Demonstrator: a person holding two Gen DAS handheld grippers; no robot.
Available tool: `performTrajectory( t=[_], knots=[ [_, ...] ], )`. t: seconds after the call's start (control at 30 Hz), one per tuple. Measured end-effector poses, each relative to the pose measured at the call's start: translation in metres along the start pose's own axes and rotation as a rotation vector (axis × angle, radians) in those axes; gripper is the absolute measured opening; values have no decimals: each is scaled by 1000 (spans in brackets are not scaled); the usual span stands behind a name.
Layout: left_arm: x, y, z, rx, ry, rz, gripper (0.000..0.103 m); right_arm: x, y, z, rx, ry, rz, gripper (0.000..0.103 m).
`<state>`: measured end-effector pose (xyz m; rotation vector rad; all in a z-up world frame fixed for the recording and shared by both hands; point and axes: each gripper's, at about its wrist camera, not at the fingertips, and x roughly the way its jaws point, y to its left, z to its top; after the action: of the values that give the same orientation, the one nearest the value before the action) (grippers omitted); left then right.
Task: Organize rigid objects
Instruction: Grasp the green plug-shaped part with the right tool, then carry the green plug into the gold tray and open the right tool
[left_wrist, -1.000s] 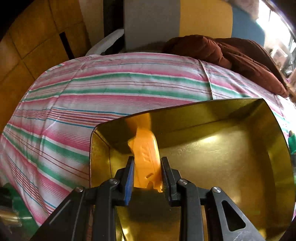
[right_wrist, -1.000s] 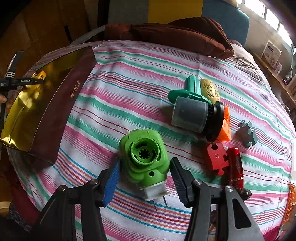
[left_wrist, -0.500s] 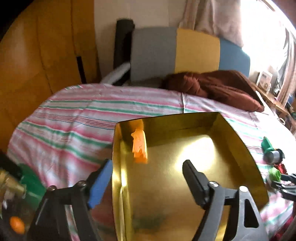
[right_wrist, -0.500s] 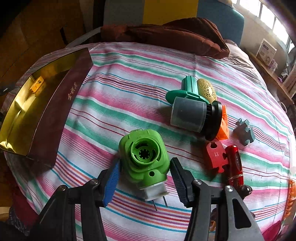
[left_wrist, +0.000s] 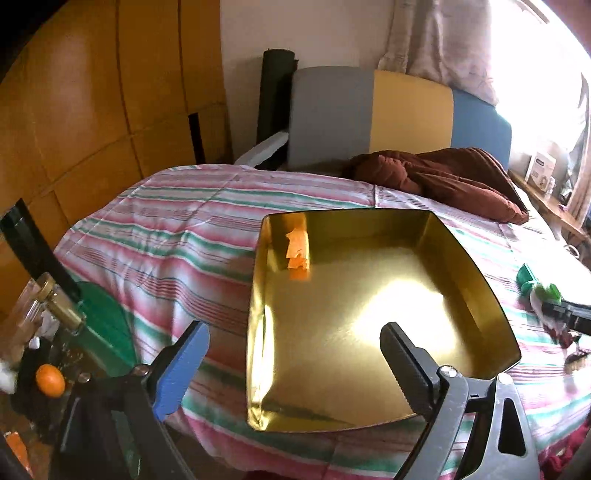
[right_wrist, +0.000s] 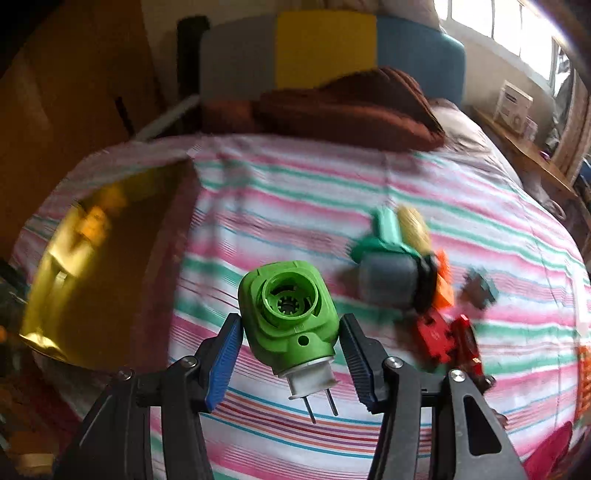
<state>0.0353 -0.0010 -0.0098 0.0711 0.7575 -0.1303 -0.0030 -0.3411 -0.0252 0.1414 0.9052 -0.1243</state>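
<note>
Leftmost, the left gripper (left_wrist: 291, 358) hangs over the near edge of the gold box (left_wrist: 476, 273), its jaws opening with nothing between them; the orange piece (left_wrist: 297, 251) lies in the box's far-left corner, apparently already sorted. Right of the box, the right gripper (right_wrist: 291, 350) is clamped on the green plug (right_wrist: 288, 314), lifted clear of the bedspread (right_wrist: 295, 192), probably bound for the box.

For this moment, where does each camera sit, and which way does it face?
Left wrist: on the left gripper, looking down over the gold tray holding an orange piece; its own fingers show, opening, nothing between them.
Right wrist: on the right gripper, facing across the striped bed; its fingers clamp a green plug-in device.
Shared: tray, bedspread, brown blanket, headboard.
</note>
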Motion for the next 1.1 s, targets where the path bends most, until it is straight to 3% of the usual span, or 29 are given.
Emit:
performTrajectory(
  t=[0.33, 0.5, 0.77, 1.1],
  knots=[
    [-10, 17, -9, 5, -23, 67, 94, 15, 105, 38, -81, 13, 220, 54],
    [-15, 26, -11, -3, -31, 91, 95, 41, 158, 46, -136, 62, 259, 54],
    [-17, 38, -11, -12, -35, 116, 95, 89, 223, 58, -192, 131, 264, 54],
    [-6, 53, -13, -41, -8, 136, 96, 135, 270, 79, -185, 169, 218, 54]
  ],
)
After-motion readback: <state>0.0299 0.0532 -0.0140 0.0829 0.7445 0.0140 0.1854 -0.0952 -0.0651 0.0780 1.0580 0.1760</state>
